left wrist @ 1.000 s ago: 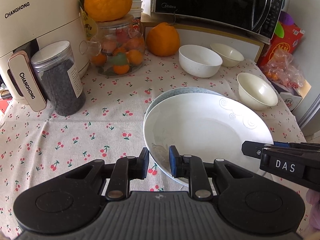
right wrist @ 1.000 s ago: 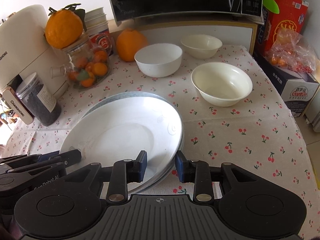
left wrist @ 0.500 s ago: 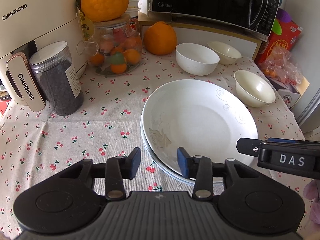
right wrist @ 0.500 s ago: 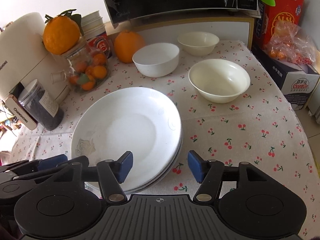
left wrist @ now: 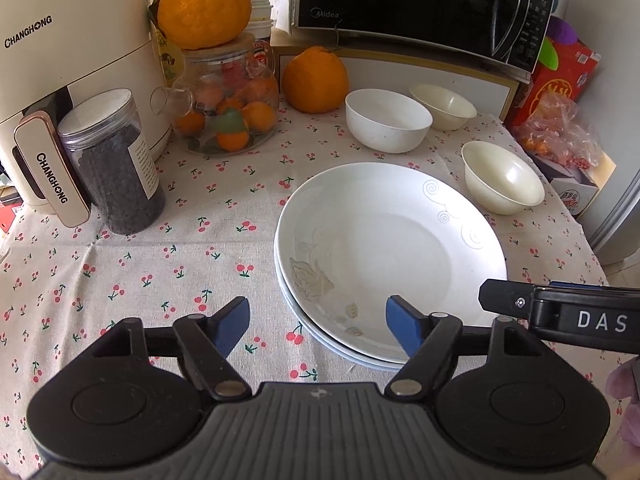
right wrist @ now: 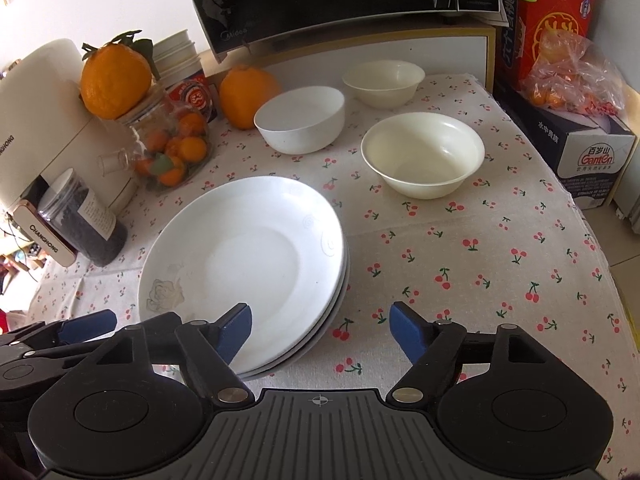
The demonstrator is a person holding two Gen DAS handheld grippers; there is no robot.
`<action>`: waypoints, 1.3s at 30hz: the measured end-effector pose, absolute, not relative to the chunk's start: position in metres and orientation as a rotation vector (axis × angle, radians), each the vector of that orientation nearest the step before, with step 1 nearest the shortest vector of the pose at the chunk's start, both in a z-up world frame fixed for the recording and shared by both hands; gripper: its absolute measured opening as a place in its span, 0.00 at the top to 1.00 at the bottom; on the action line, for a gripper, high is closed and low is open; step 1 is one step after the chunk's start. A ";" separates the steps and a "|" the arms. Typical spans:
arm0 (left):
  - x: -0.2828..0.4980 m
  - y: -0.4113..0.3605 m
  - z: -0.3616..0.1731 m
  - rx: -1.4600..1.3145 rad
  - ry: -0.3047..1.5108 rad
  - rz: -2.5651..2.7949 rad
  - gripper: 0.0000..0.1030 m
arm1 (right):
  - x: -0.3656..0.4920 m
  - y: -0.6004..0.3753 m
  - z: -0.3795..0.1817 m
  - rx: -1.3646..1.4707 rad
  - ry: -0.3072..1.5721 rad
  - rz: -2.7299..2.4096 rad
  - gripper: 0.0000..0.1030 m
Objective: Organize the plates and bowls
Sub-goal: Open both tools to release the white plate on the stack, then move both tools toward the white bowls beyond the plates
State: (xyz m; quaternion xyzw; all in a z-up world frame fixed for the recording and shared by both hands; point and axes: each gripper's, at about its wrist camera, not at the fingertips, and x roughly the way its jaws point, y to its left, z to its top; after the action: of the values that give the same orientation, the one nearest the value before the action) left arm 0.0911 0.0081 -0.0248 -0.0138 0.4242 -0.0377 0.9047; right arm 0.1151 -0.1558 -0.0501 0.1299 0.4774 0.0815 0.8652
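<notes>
Two white plates stacked (left wrist: 390, 248) near the front of the counter (left wrist: 120, 272), on a cherry-print cloth, the top one marked with faint swirls and a pale rose. Left claw (left wrist: 318, 330) spread wide after just opening, blue pads either side of the stack's near rim, pressing on nothing. Right claw (right wrist: 320, 330) likewise just opened and gaping, left pad over the top plate's near edge, right pad over bare cloth, nothing gripped. Behind the stack, three bowls set apart from one another: a white bowl (left wrist: 388, 120) nearest the loose orange (left wrist: 315, 80), a small cream bowl (left wrist: 443, 106) at the back by the microwave's shelf, a larger cream bowl (left wrist: 502, 178) on the right just beside the plates. On the left, a cream air fryer (left wrist: 60, 48) (Changhong, by the lettering), a clear jar of dark beans (left wrist: 114, 164) against its handle, a glass teapot of small oranges (left wrist: 226, 114) with a big orange (left wrist: 204, 4) on its lid. Black microwave (left wrist: 424, 0) above the back edge. To the far right, a red carton (right wrist: 554, 16) and a bag of fruit (right wrist: 572, 76) on a boxed case.
</notes>
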 end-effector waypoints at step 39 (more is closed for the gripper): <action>0.142 -0.027 -0.003 0.192 0.728 -0.095 0.01 | 0.150 -0.218 -0.022 0.140 0.788 0.204 0.04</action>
State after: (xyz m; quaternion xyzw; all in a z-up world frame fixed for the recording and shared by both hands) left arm 0.1415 -0.0274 -0.0030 0.0938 0.3553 -0.0465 0.9289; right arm 0.1496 -0.2178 -0.0224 0.0682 0.3830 0.0991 0.9159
